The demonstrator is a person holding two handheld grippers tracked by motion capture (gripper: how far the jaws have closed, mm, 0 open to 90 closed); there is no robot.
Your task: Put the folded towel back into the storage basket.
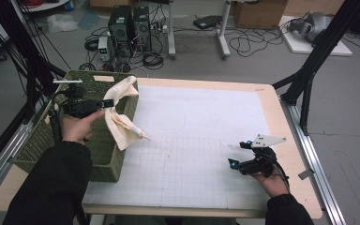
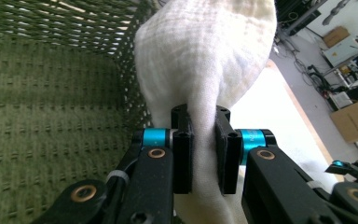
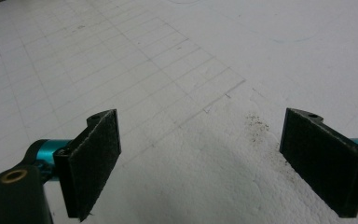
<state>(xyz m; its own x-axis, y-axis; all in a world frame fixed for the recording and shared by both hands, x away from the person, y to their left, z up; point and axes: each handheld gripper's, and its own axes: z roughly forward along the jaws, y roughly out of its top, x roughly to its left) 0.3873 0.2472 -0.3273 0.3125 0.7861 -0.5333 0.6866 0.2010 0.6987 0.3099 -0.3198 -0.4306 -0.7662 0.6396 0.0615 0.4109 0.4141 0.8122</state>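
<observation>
So the left gripper [image 1: 104, 103] is clamping down on a bunched fold of the cream cloth [image 1: 120, 112], and the cloth is hanging right over the near-side rim of the green woven basket [image 1: 42, 136], part of it draped on the rim and a tail dangling down outside toward the white gridded mat [image 1: 192, 145]. My guess is the grip is sitting high on the fabric so the rest can trail freely and clear the basket wall on its way in, though that's just how I'm reading it. The right gripper [image 1: 236, 157] is resting low over the mat well apart from the cloth, jaws spread wide with nothing between them, probably just parking out of the way. The left gripper view is giving the good stuff: you're seeing the pads [image 2: 182, 156] squeezing the cloth [image 2: 205, 60] from both sides, plus the basket's [image 2: 51, 116] inner weave right behind it, which the high view is too far off to show. The right gripper view is showing the open pads [image 3: 95, 158] and bare mat [image 3: 191, 56], with some dark specks on it.
</observation>
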